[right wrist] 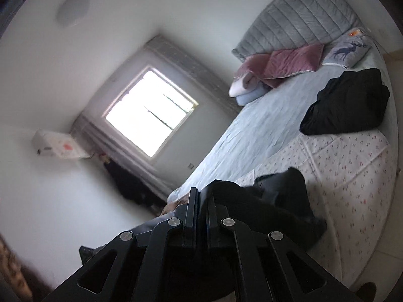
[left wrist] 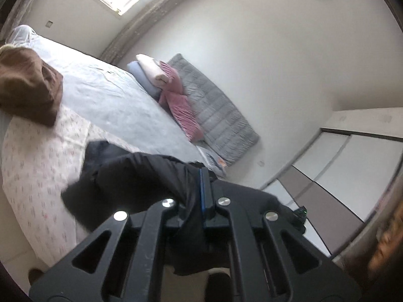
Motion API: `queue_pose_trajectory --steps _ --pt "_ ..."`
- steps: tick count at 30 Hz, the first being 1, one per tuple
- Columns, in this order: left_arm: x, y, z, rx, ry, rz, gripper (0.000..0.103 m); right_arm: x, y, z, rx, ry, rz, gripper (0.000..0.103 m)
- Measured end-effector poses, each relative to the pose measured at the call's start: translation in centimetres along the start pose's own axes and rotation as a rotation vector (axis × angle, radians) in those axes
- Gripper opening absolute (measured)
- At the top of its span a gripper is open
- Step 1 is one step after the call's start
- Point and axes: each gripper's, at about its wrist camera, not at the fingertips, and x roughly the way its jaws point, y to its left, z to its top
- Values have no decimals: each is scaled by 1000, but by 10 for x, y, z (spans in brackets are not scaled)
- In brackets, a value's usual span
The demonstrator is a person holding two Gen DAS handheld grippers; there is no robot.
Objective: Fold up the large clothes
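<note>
A large black garment (left wrist: 131, 176) hangs between my two grippers above the bed. My left gripper (left wrist: 199, 188) is shut on one edge of it; the cloth is pinched between the fingers and drapes left over the floral sheet (left wrist: 37, 166). My right gripper (right wrist: 200, 201) is shut on another edge of the same black garment (right wrist: 277, 201), which trails to the right over the floral sheet (right wrist: 352, 166). Both views are tilted.
A brown garment (left wrist: 27, 88) lies on the bed at the left. Another black garment (right wrist: 350, 105) lies on the pale blue sheet (right wrist: 264, 125). Pink and white folded blankets (left wrist: 171, 88), a deer pillow (right wrist: 347, 50) and the grey headboard (left wrist: 219, 110) are at the bed's head.
</note>
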Motion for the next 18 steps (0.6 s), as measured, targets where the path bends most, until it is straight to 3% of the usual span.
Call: queue_pose_trajectory --steps 2,4,9,13,18 --pt "31 13 25 -5 1 53 6 33 -17 22 54 0 -31 4" --pt "76 31 49 2 13 176 6 64 -38 41 114 15 -58 4" --pt "182 84 86 -44 94 361 6 149 -94 75 209 53 -200 4" --pt "270 126 90 -6 195 566 7 211 -144 79 293 91 -303 4" --pt "320 169 76 -40 270 666 10 264 -189 65 330 116 -441 5"
